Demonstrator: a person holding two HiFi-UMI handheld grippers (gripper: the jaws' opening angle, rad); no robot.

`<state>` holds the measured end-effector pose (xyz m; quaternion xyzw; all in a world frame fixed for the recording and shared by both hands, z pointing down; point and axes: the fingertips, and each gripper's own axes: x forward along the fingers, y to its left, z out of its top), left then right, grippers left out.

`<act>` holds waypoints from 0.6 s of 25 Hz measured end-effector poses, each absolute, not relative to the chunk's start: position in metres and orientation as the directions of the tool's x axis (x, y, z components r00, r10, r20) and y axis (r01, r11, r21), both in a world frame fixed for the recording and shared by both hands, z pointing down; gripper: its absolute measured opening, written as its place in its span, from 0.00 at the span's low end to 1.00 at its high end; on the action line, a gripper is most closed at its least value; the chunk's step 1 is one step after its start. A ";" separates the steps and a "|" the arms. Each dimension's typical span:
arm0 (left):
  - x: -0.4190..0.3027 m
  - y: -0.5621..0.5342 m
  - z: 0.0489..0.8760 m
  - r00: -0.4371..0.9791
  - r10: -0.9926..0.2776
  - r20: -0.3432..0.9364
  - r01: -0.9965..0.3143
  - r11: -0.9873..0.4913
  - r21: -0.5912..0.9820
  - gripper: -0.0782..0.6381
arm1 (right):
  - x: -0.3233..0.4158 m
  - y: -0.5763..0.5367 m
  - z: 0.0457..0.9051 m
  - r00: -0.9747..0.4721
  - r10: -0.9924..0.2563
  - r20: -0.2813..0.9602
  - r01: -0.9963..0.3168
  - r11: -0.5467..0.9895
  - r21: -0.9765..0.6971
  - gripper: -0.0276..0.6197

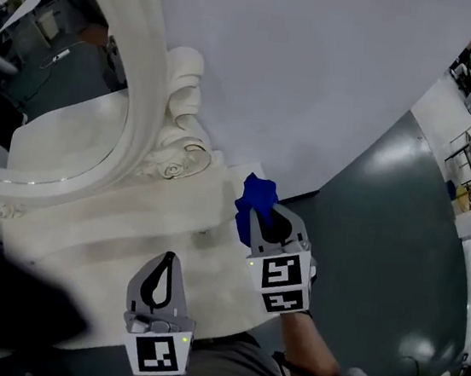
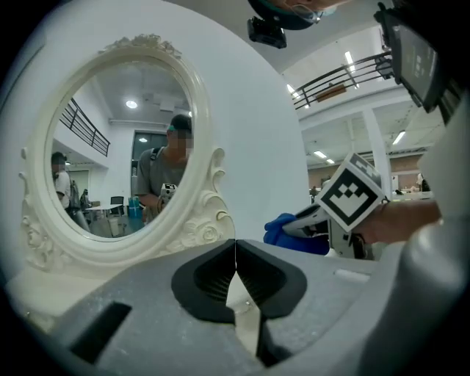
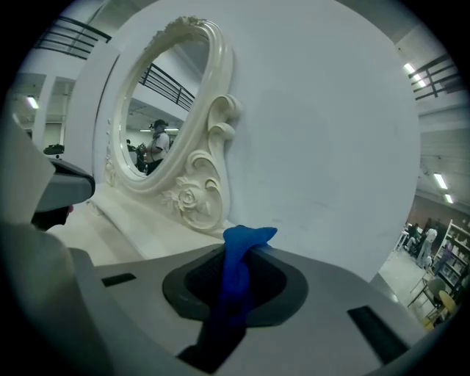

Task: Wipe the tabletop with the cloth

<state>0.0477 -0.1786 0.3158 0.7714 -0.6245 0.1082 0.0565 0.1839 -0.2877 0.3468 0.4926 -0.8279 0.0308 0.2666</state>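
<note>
1. Head view shows you a plain white wall panel (image 1: 320,65) standing behind everything and filling the top of the picture
2. Below it lies the white tabletop (image 1: 108,243), with both your grippers over its near right part
3. An oval mirror (image 1: 150,86) in a carved white frame stands on the tabletop at the left, its scrolled foot toward the middle; in the left gripper view a person shows in its glass
4. Your right gripper (image 1: 272,224) points at the tabletop's far right corner, just right of the mirror's foot, its jaws nearly together and pinching the cloth (image 1: 256,198)
5. Your left gripper (image 1: 166,261) sits nearer you and to the left, jaws pressed fully together with nothing between them
6. The blue cloth is bunched between the right gripper's pads, a crumpled tuft sticking out past the tips; whether it touches the tabletop you cannot tell from these views
</note>
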 end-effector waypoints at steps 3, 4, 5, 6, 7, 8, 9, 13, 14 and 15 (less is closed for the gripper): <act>0.007 -0.147 0.300 0.128 -0.964 0.232 -0.989 -0.142 -0.044 0.13 | 0.134 -0.263 0.328 -0.433 -0.775 0.461 -0.791 0.572 0.218 0.13; -0.006 -0.137 0.296 0.106 -0.968 0.227 -0.992 -0.119 -0.043 0.13 | 0.117 -0.254 0.324 -0.453 -0.765 0.458 -0.776 0.591 0.219 0.13; -0.019 -0.126 0.293 0.085 -0.971 0.222 -0.994 -0.097 -0.044 0.13 | 0.100 -0.245 0.321 -0.473 -0.753 0.457 -0.760 0.611 0.220 0.13; -0.032 -0.115 0.292 0.063 -0.974 0.217 -0.996 -0.074 -0.044 0.13 | 0.083 -0.236 0.320 -0.494 -0.740 0.456 -0.743 0.632 0.221 0.13; -0.045 -0.105 0.292 0.038 -0.976 0.215 -0.998 -0.049 -0.043 0.13 | 0.066 -0.227 0.321 -0.515 -0.725 0.457 -0.724 0.653 0.220 0.13; -0.057 -0.094 0.292 0.013 -0.976 0.215 -0.999 -0.022 -0.040 0.13 | 0.048 -0.218 0.322 -0.537 -0.709 0.458 -0.704 0.675 0.220 0.13; -0.070 -0.083 0.293 -0.013 -0.976 0.217 -0.999 0.005 -0.037 0.13 | 0.030 -0.209 0.323 -0.557 -0.692 0.458 -0.684 0.696 0.219 0.13; -0.122 -0.041 0.296 -0.095 -0.971 0.221 -0.995 0.089 -0.036 0.13 | -0.037 -0.172 0.329 -0.622 -0.633 0.461 -0.616 0.759 0.212 0.13; -0.135 -0.031 0.297 -0.117 -0.968 0.220 -0.993 0.112 -0.036 0.13 | -0.053 -0.163 0.332 -0.636 -0.618 0.463 -0.598 0.773 0.211 0.13; -0.148 -0.020 0.299 -0.141 -0.965 0.220 -0.990 0.136 -0.037 0.13 | -0.068 -0.155 0.335 -0.651 -0.601 0.465 -0.579 0.788 0.209 0.13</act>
